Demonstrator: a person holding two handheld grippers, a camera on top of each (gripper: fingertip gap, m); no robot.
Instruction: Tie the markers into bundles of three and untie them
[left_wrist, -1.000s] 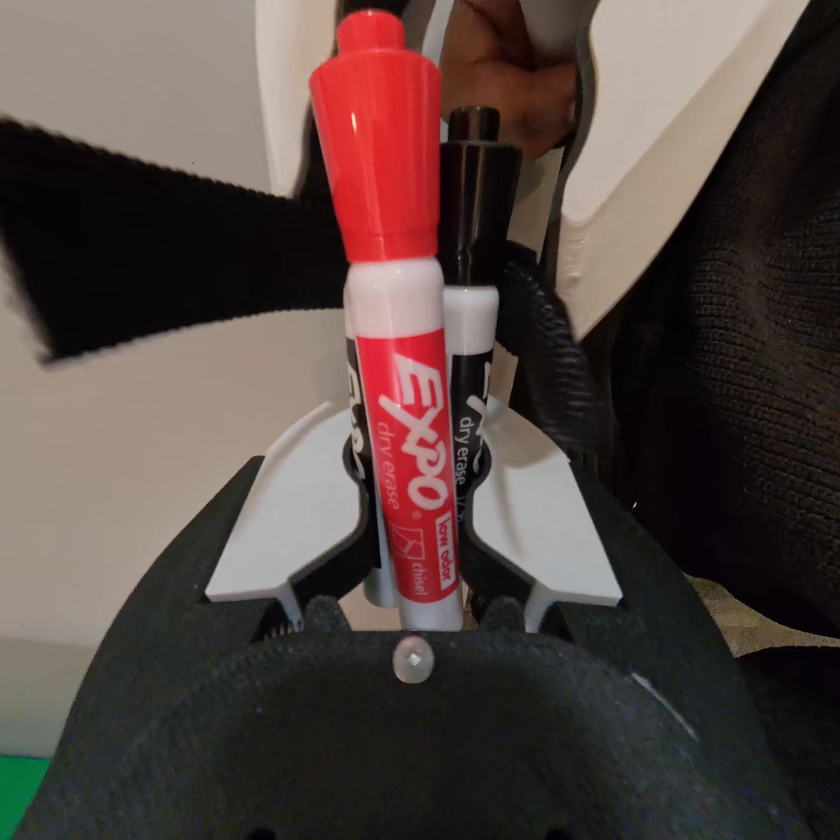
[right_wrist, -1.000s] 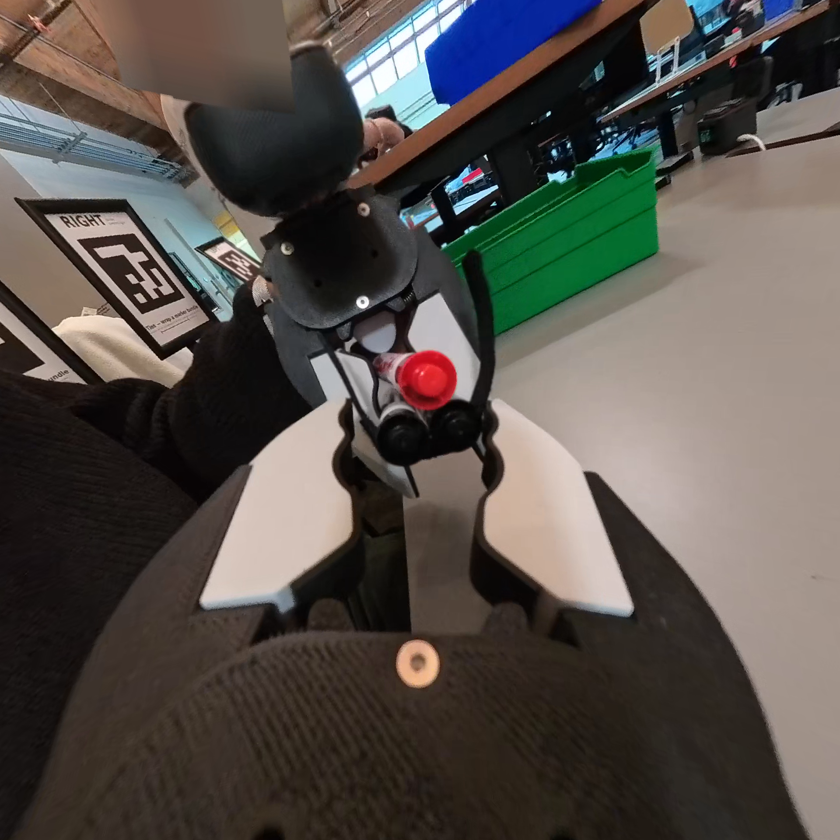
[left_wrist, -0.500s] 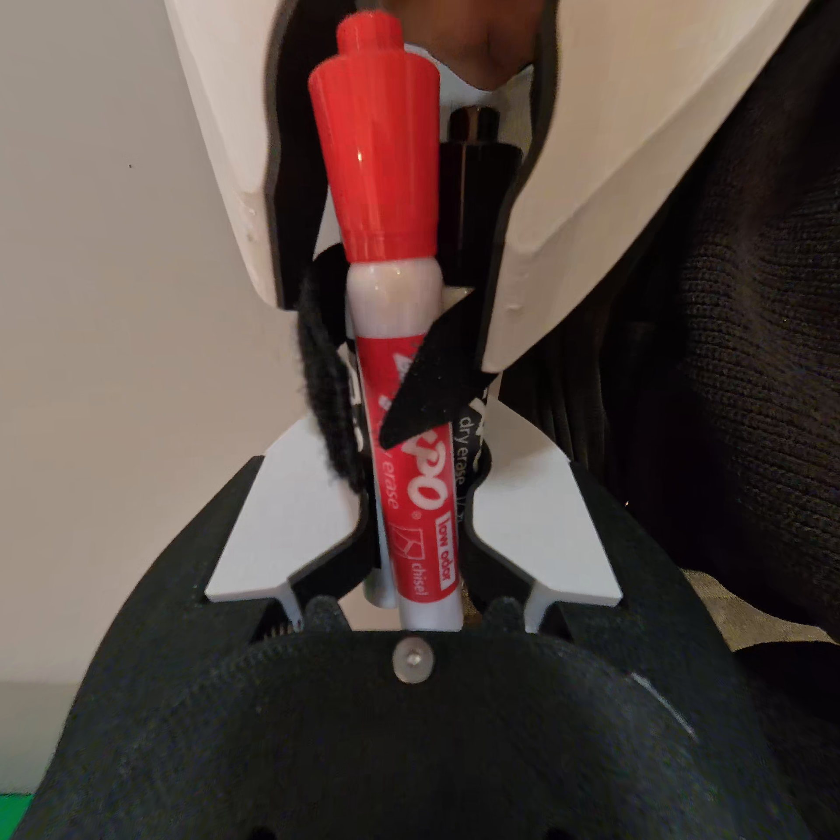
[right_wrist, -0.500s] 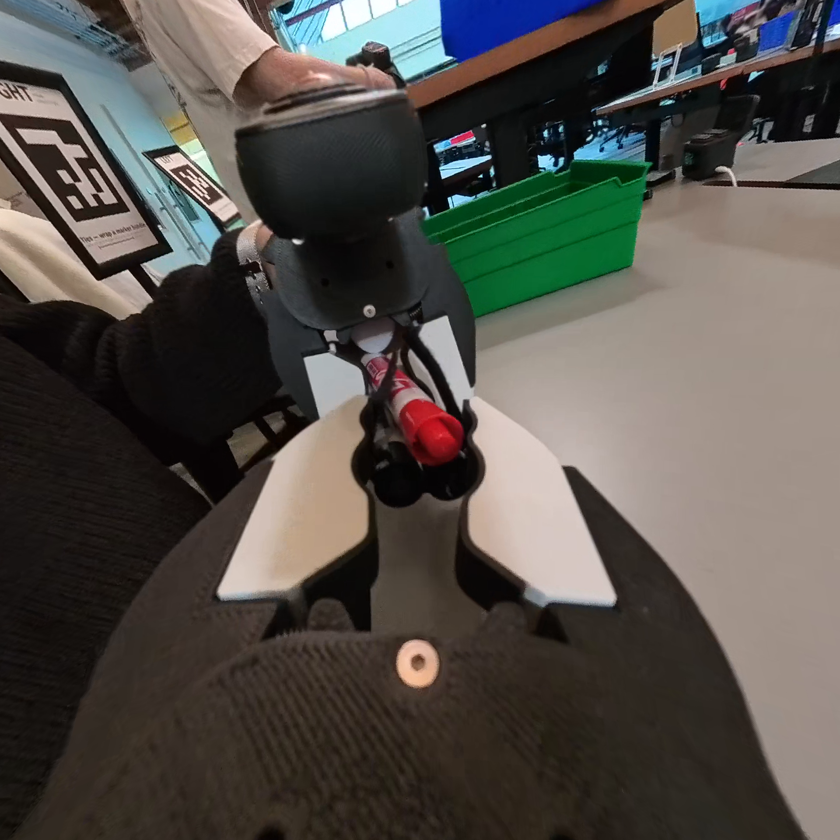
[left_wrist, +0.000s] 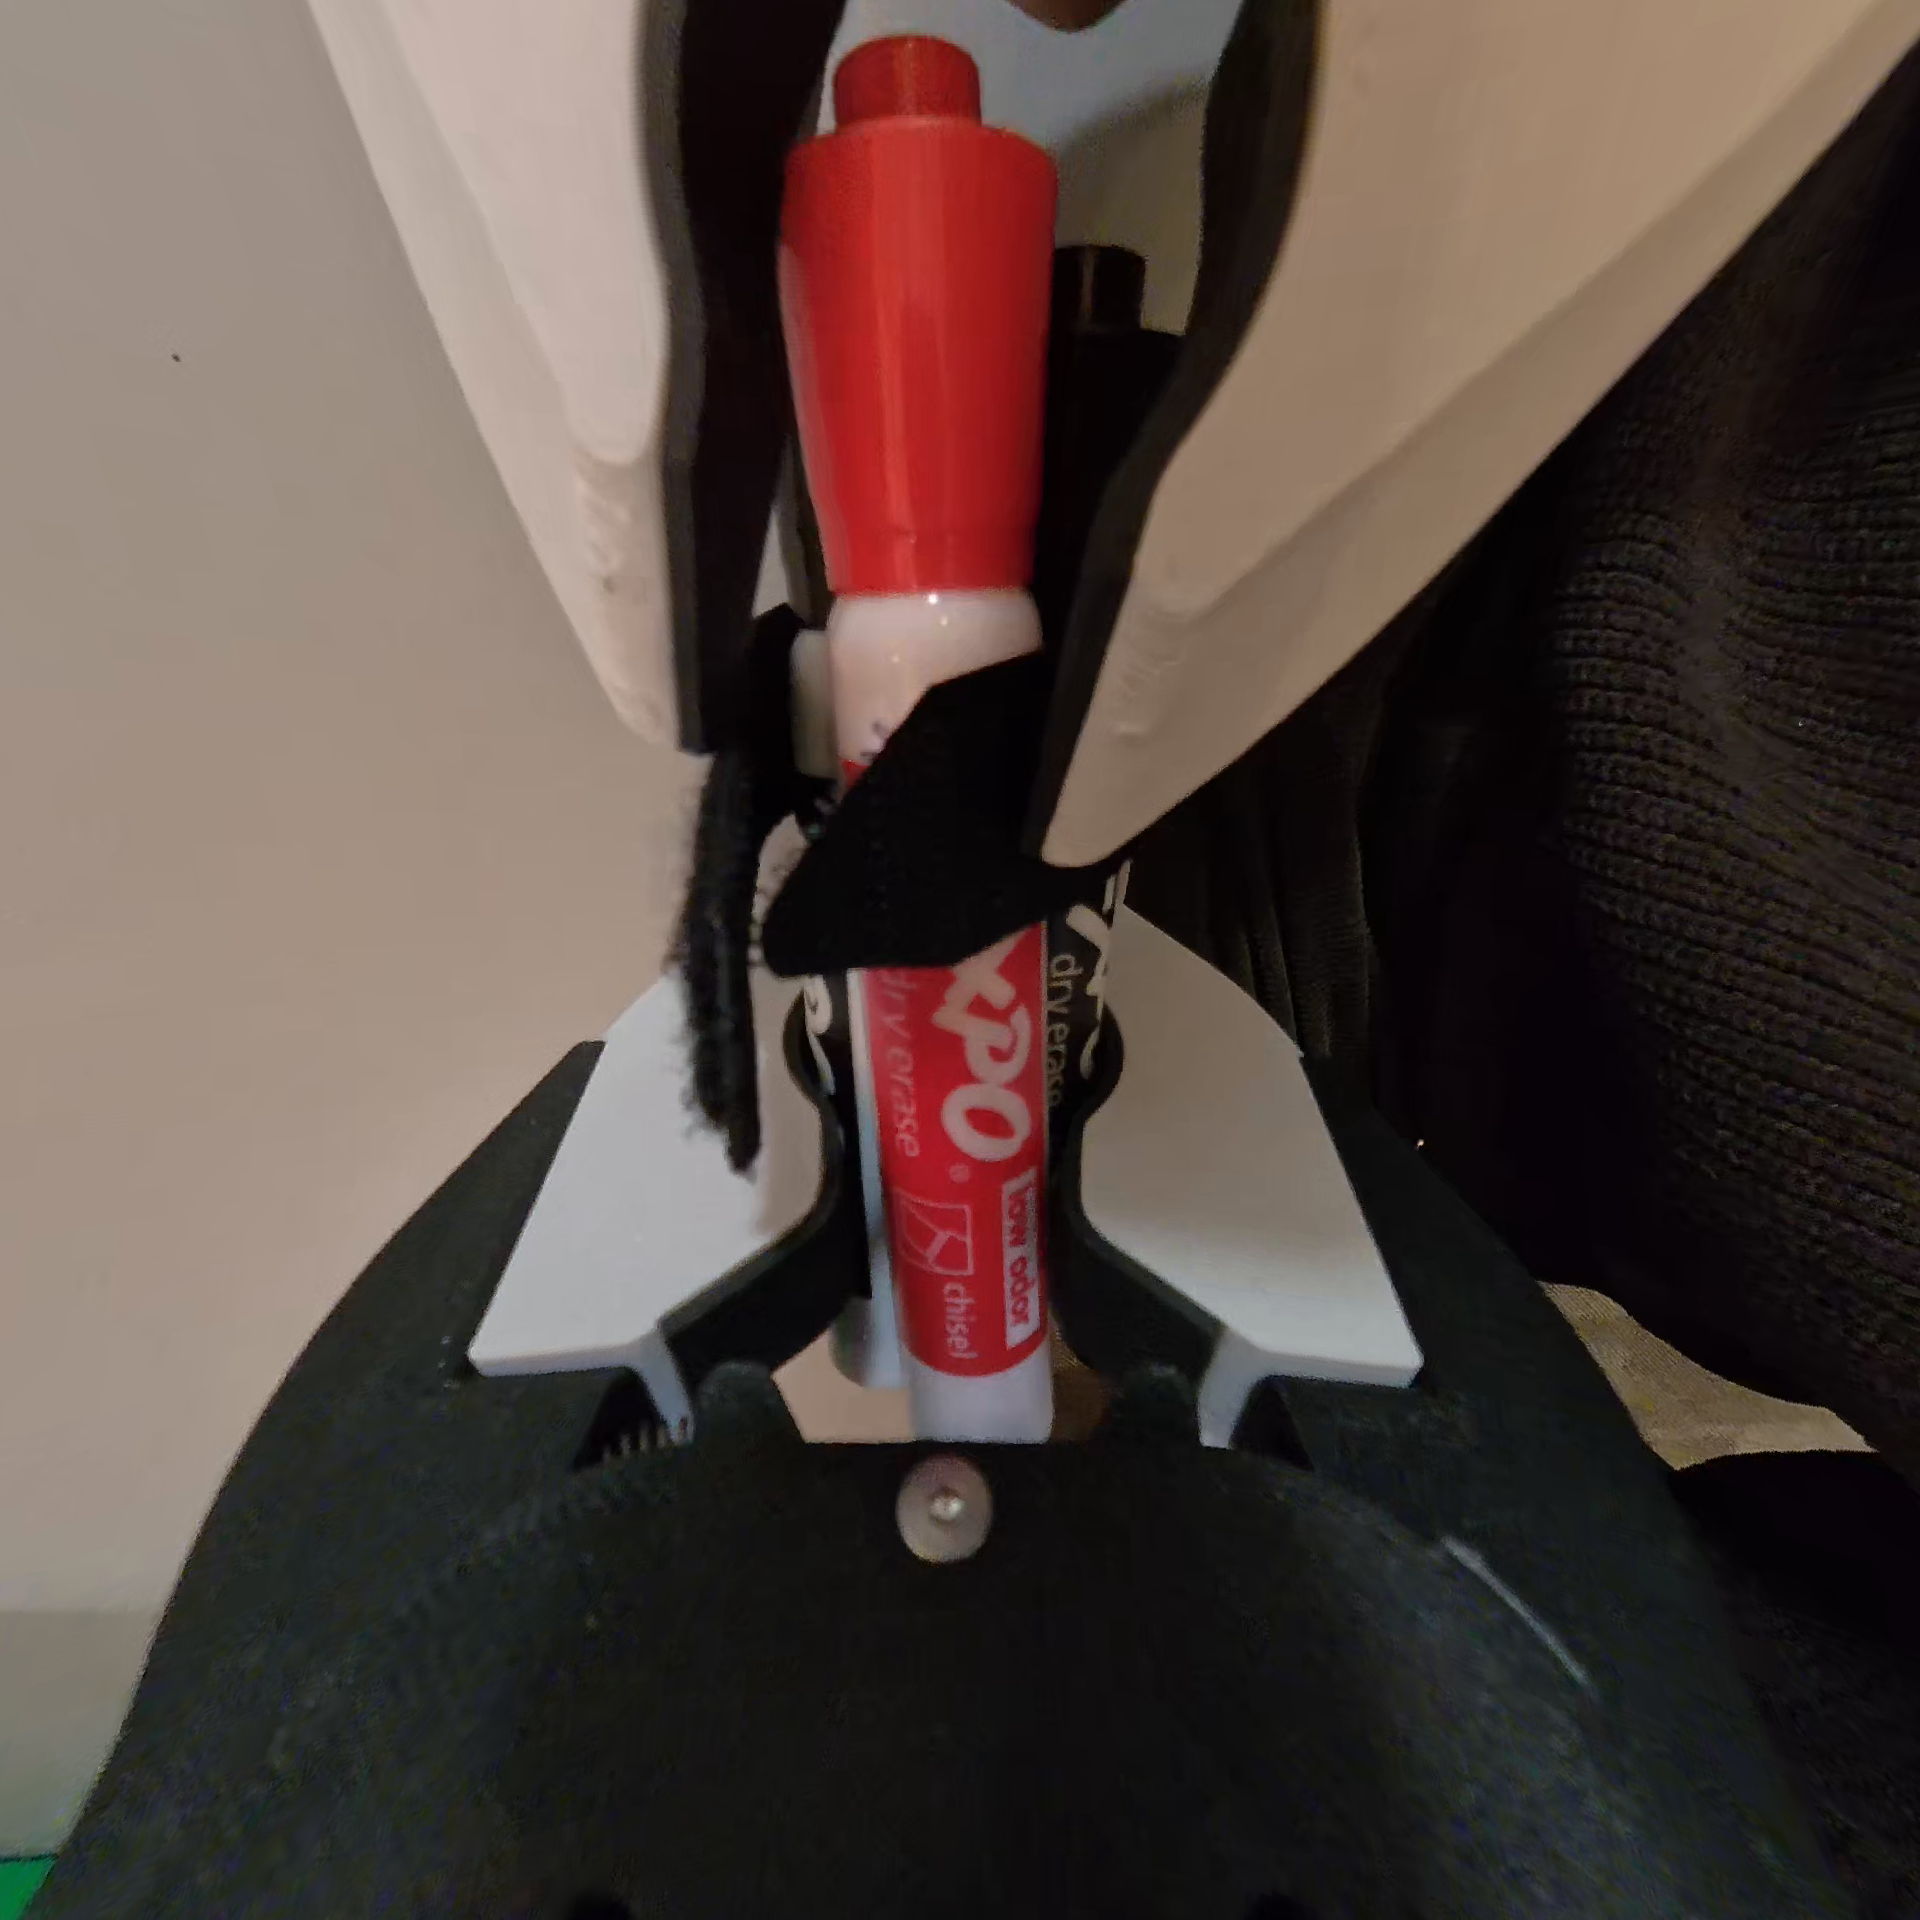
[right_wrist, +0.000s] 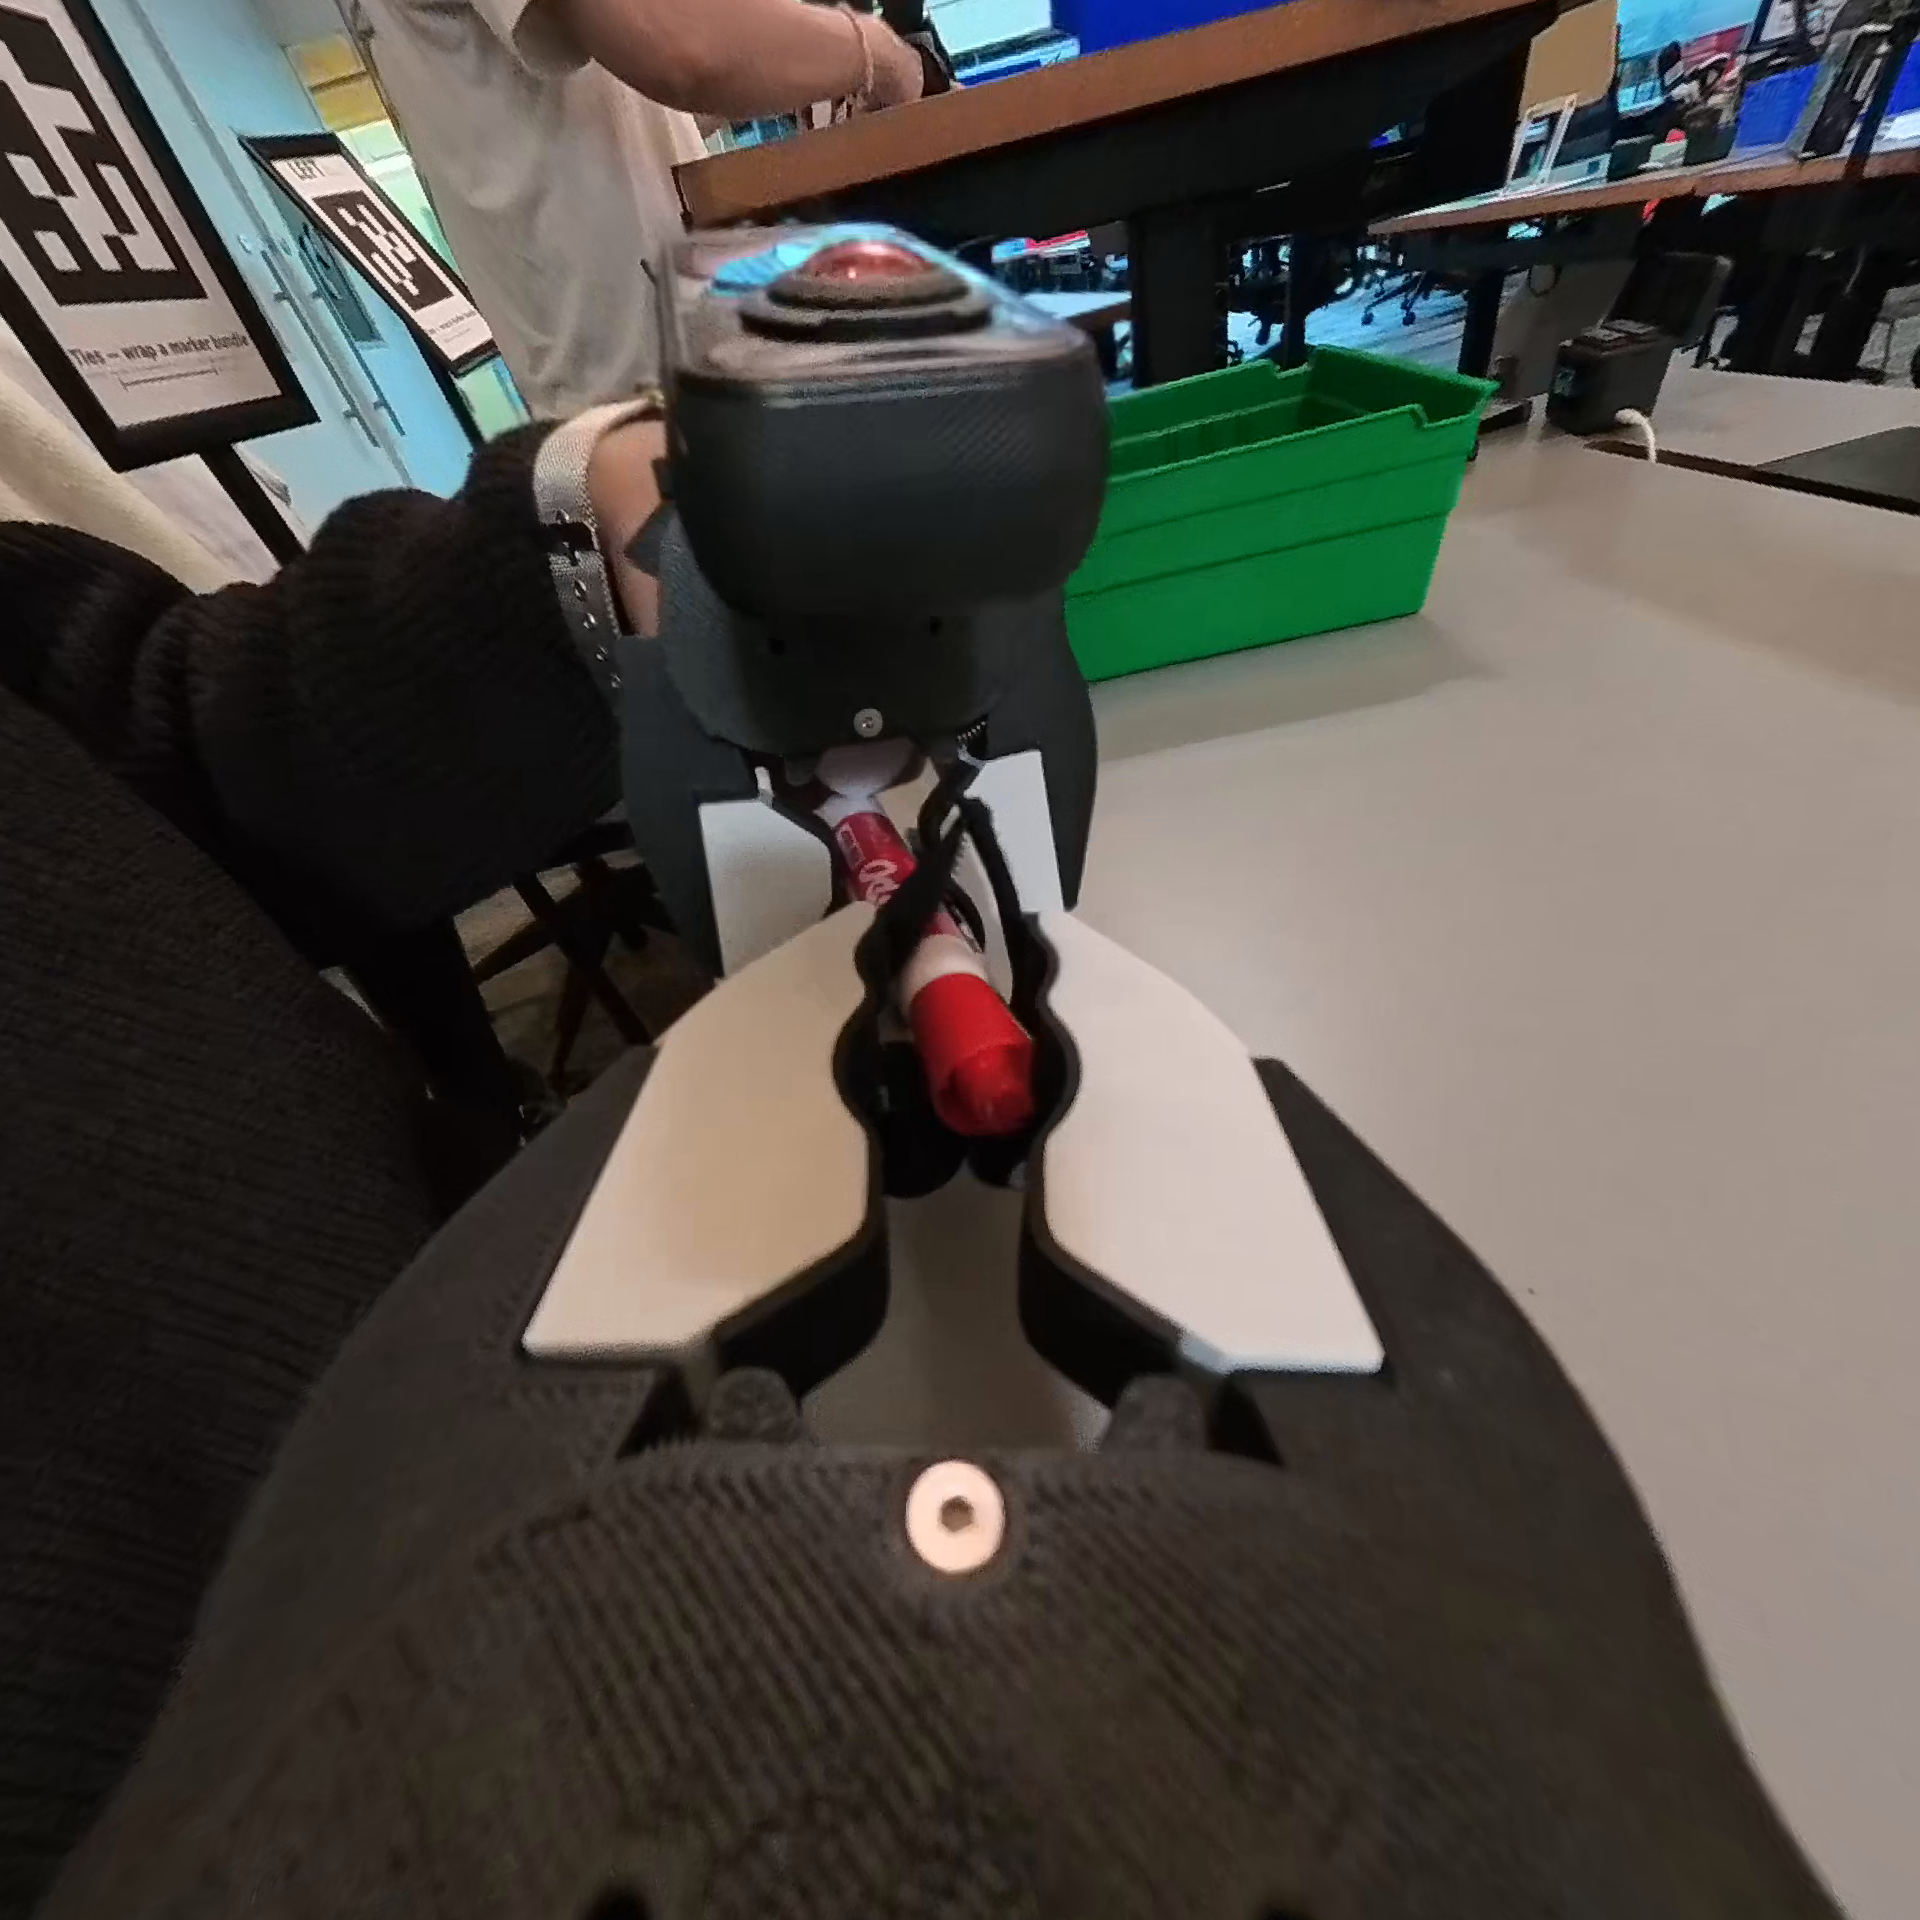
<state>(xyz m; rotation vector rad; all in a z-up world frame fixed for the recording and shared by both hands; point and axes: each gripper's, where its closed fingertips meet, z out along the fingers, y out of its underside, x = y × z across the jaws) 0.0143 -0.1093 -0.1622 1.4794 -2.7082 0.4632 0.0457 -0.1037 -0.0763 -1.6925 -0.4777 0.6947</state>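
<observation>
My left gripper (left_wrist: 935, 997) is shut on a bundle of markers: a red marker (left_wrist: 925, 416) in front and black markers (left_wrist: 1101, 301) behind it, caps pointing away. A black hook-and-loop strap (left_wrist: 914, 831) lies round the bundle just below the caps, with a loose fold (left_wrist: 717, 956) hanging at the left. My right gripper (right_wrist: 940, 935) faces the left gripper (right_wrist: 894, 883) and is closed around the cap end; the red cap (right_wrist: 977, 1060) sits in its finger notch. Its white fingers (left_wrist: 1195, 623) press on the strap.
The grippers are held above a grey table (right_wrist: 1558, 935). A green bin (right_wrist: 1268, 540) stands at the back. A black knit sleeve (right_wrist: 364, 675) is on the left, framed signs (right_wrist: 104, 208) behind it, and a person in a beige shirt (right_wrist: 540, 187) stands beyond. About 9 centimeters separates my left fingertips from my right.
The strap, stretched out to the left a second ago, now lies round the bundle. My right gripper has slid further over the caps and closed in. The left gripper keeps its hold.
</observation>
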